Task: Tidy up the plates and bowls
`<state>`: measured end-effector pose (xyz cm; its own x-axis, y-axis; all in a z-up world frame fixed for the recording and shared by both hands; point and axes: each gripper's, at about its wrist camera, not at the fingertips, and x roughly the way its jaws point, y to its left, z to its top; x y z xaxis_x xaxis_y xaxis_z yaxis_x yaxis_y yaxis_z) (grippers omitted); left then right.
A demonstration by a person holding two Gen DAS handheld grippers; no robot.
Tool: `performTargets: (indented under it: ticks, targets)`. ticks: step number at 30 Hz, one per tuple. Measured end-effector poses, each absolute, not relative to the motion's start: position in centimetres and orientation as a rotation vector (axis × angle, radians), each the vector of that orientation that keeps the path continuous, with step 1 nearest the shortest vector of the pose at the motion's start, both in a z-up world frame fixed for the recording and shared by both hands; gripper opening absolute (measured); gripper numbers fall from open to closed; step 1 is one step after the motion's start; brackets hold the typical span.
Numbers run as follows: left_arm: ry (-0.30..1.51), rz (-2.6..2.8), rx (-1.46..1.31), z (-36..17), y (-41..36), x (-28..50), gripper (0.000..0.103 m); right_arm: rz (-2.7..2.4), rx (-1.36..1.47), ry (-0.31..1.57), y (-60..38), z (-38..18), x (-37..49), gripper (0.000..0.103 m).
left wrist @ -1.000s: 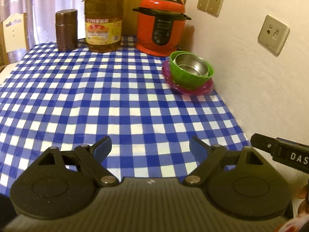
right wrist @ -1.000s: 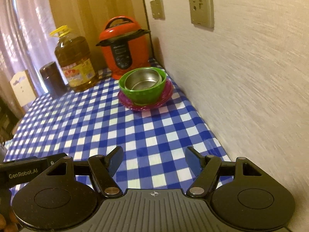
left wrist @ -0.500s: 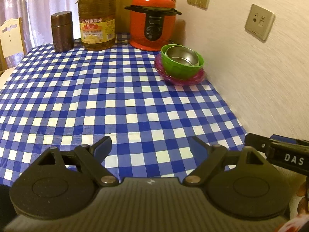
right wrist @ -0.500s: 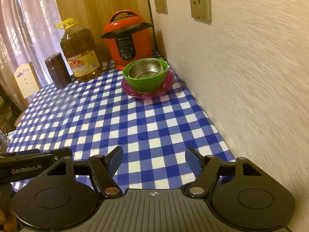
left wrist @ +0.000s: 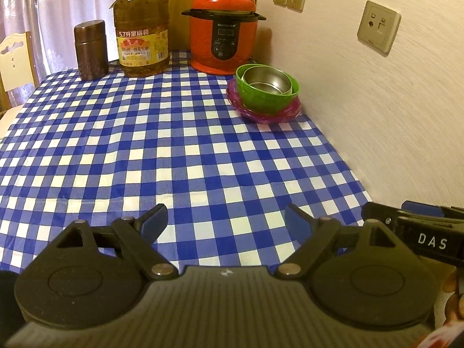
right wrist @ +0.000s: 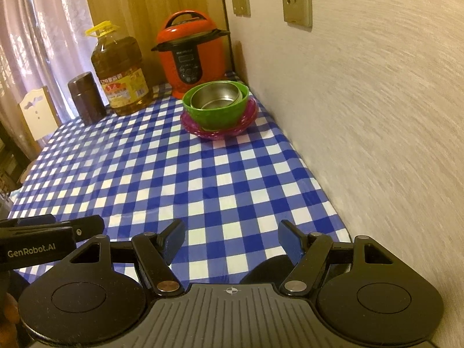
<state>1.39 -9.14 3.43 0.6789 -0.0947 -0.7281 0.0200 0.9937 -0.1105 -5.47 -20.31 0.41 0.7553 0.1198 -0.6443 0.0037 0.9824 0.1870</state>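
We hold our left gripper (left wrist: 224, 220) and right gripper (right wrist: 231, 239) wide open, empty; the stacked bowls (right wrist: 216, 105) sit upper centre.

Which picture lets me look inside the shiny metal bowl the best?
The right wrist view: the shiny metal bowl looks bigger there, and you see down to its bottom. The left wrist view shows the bowl too, smaller and farther off, nested in the green bowl.

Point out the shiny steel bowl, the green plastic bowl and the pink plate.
Shiny steel bowl (left wrist: 265, 82), left wrist view, inner wall.
Green plastic bowl (left wrist: 268, 101), left wrist view, outer side.
Pink plate (right wrist: 214, 134), right wrist view, front rim.
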Motion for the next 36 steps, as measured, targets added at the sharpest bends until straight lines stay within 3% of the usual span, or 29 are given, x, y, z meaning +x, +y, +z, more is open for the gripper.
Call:
performTargets:
  ticks: [36]
  targets:
    - [0.832, -0.068, -0.106, 3.15, -9.45, 1.40, 0.086, 0.059, 0.187, 0.711, -20.41, 0.18, -5.12, 0.071]
